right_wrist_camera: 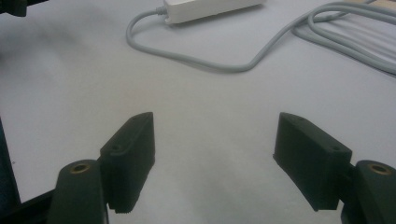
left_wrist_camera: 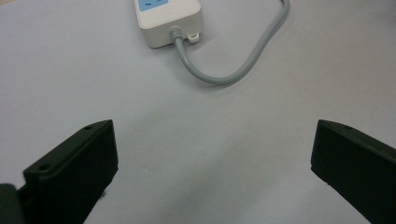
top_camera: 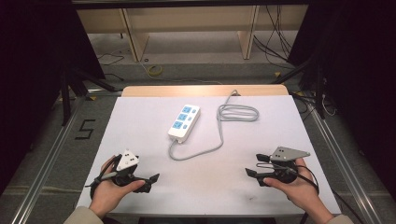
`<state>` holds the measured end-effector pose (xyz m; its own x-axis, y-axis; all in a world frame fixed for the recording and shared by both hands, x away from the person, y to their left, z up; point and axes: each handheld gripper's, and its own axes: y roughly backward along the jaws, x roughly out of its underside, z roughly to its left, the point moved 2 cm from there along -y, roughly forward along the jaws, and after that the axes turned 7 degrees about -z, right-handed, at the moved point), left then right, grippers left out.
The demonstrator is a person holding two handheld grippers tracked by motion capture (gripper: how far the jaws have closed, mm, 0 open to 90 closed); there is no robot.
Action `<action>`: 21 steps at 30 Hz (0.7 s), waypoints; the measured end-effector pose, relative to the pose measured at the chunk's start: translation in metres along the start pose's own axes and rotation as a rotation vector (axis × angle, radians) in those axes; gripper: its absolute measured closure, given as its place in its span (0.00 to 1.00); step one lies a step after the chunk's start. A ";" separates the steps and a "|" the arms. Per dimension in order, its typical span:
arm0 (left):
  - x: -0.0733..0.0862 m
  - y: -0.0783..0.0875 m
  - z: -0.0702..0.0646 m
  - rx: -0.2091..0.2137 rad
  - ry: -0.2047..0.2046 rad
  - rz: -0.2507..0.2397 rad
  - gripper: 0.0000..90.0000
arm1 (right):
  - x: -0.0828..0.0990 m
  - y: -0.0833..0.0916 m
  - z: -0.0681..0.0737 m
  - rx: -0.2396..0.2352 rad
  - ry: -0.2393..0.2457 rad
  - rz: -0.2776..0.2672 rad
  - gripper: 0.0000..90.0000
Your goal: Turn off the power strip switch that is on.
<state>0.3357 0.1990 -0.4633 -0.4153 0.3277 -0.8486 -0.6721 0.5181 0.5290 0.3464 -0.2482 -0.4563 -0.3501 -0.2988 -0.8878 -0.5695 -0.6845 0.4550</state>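
Observation:
A white power strip with blue sockets lies in the middle of the white table. Its grey cable curls from the near end out to a coil at the back right. At the front left, a hand holds my left gripper low over the table, open and pointing right. My right gripper is held at the front right, open and pointing left. In the left gripper view the open gripper faces the strip and cable. In the right gripper view the gripper is empty, with the strip far ahead.
The table's wooden back edge shows beyond the white sheet. Behind it stand wooden shelf legs and loose floor cables. Metal rails run along both sides. A black "5" mark is on the floor at left.

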 end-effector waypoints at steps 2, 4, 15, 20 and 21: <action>0.000 -0.001 0.000 -0.001 -0.002 0.009 0.00 | 0.000 0.001 0.000 0.003 0.000 0.002 0.33; 0.001 -0.002 -0.001 -0.001 -0.014 0.025 0.00 | 0.000 0.002 0.000 0.004 0.004 0.004 0.33; 0.002 -0.003 0.000 -0.005 -0.008 0.031 0.03 | -0.007 -0.001 0.005 0.007 0.032 -0.017 0.44; 0.001 -0.003 0.001 -0.012 -0.003 0.021 0.04 | -0.013 -0.007 0.002 0.024 0.036 -0.018 0.56; 0.001 -0.002 0.002 -0.017 -0.004 0.017 0.05 | -0.014 -0.008 0.002 0.027 0.038 -0.016 0.59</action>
<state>0.3378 0.1996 -0.4654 -0.4246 0.3394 -0.8394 -0.6753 0.4989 0.5433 0.3543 -0.2368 -0.4470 -0.3127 -0.3128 -0.8969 -0.5947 -0.6718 0.4416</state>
